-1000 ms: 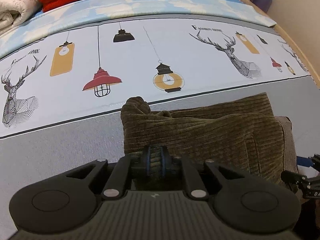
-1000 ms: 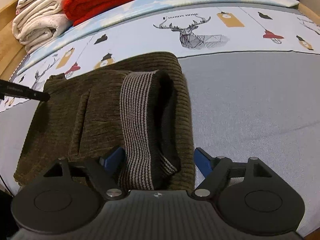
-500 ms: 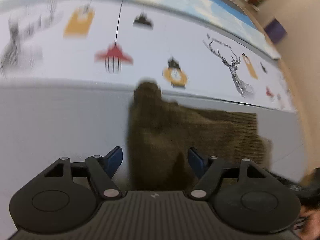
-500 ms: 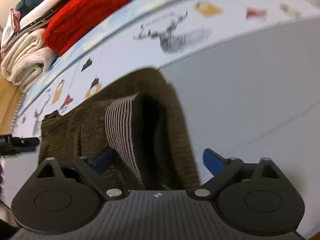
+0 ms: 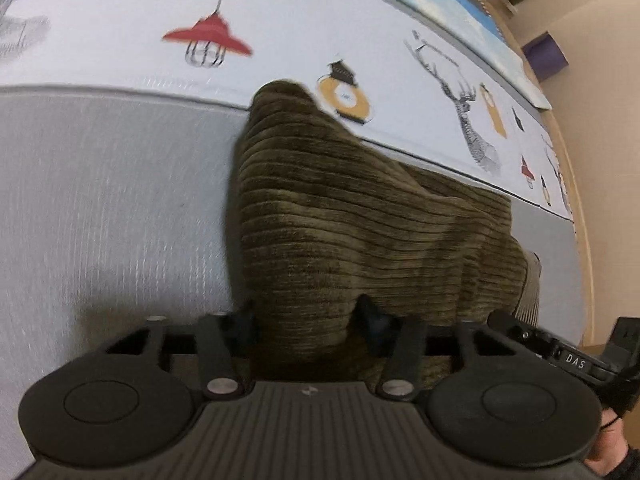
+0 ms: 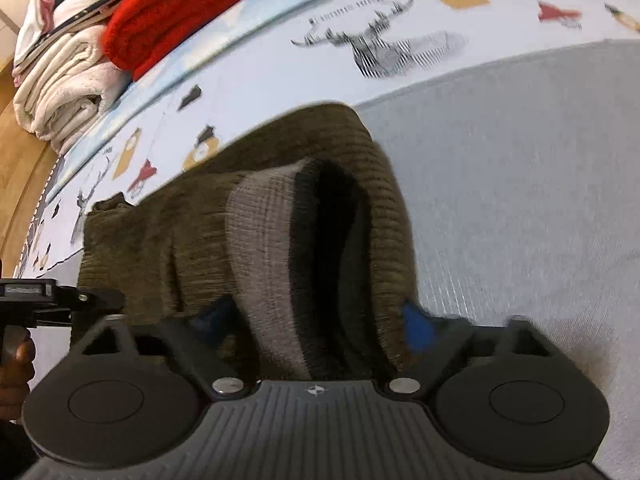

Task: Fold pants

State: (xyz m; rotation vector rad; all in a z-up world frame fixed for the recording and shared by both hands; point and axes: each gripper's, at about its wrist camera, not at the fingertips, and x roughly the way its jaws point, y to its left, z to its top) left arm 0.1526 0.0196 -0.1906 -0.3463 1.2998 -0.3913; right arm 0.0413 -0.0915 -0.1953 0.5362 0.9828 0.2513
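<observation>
Grey bed with a strip of deer and lamp pictures along the far side, and a red blanket piled at the far left. Brown ribbed pants lying in a thick folded bundle in the middle of the grey part, far edge just touching the picture strip.

Left gripper at the near left end of the bundle: fingers just now closing in, looking pinched on the near edge of the cloth between them. Right gripper at the near right end: fingers also just now closing, but spread wide around the end with the striped band, not yet squeezing it as far as can be seen.

Probably the start of one more fold. Squeeze the right side shut before lifting. Grab every layer, not only the top one. Lift both ends together and at the same height. Carry the near edge over to the far edge, line them up, then set down softly. Go slow to keep the bundle from falling open.
</observation>
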